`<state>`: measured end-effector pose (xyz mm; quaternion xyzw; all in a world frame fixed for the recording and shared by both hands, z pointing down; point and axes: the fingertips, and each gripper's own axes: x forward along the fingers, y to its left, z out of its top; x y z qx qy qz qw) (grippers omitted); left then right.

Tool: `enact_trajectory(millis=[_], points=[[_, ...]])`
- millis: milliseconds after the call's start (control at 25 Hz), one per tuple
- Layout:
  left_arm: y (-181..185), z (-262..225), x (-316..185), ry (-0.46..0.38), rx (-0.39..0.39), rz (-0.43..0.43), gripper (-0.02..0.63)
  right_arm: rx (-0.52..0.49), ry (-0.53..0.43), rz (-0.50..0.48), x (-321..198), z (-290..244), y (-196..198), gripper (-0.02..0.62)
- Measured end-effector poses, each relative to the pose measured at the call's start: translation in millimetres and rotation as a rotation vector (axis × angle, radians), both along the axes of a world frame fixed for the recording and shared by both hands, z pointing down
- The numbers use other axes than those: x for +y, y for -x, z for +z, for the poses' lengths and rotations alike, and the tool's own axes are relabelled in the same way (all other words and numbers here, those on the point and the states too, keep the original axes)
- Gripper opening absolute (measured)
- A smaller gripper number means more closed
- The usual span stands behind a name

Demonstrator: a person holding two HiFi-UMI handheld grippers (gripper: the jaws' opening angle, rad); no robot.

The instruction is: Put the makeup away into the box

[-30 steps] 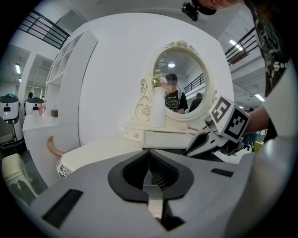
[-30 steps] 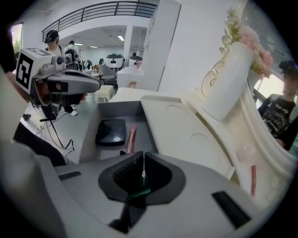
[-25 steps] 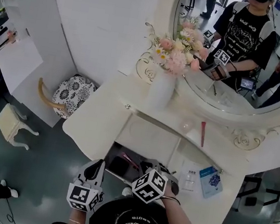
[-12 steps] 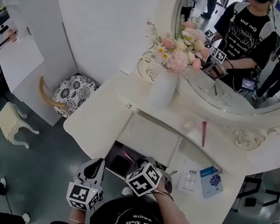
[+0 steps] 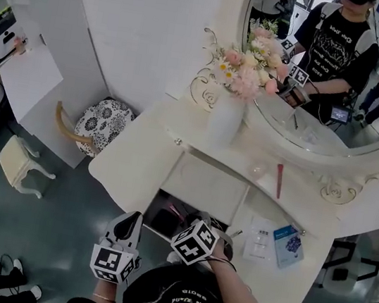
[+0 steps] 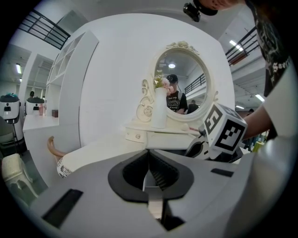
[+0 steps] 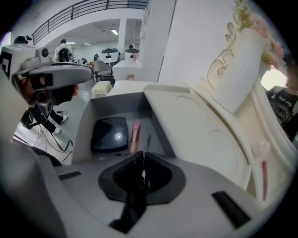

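Observation:
An open drawer (image 5: 165, 216) of the white vanity table (image 5: 139, 153) holds a black compact (image 7: 109, 134) and a pink lipstick (image 7: 135, 136). My right gripper (image 5: 194, 221) hangs over the drawer, pointing steeply down, shut on a thin dark makeup pencil (image 7: 145, 145) whose tip sticks out past the jaws (image 7: 142, 173). My left gripper (image 5: 133, 221) is held low at the drawer's left, close to my body, shut with nothing in it (image 6: 149, 173). A red pencil (image 5: 278, 180) lies on the tabletop near the mirror.
A white vase of flowers (image 5: 225, 117) stands at the back of the table under the oval mirror (image 5: 334, 138). Two flat packets (image 5: 258, 238) (image 5: 287, 245) lie on the right side. A patterned stool (image 5: 101, 126) stands on the floor at the left.
My right gripper has shifted slightly left over the drawer and rolled a little, still holding the pencil. The left gripper has stayed put.

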<state>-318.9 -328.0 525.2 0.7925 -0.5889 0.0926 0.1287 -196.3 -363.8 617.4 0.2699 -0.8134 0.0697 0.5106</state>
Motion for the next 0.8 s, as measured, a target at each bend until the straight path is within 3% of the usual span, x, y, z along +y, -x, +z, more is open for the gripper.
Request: enact_trajectory(millis=[160, 520, 800], points=[[-0.4, 1.8, 1.1, 0.004, 0.002, -0.005, 0.018, -0.068, 0.034, -0.001, 1.6, -0.5, 7.7, 0.026], [-0.2, 2.5, 5.0, 0.002, 0.003, -0.015, 0.018, -0.074, 0.031, -0.021, 5.6, -7.2, 4.2, 0.026], [-6.0, -2.4, 3.1, -0.011, 0.002, 0.004, 0.018, -0.245, 0.005, -0.001, 7.2, -54.5, -11.7, 0.026]])
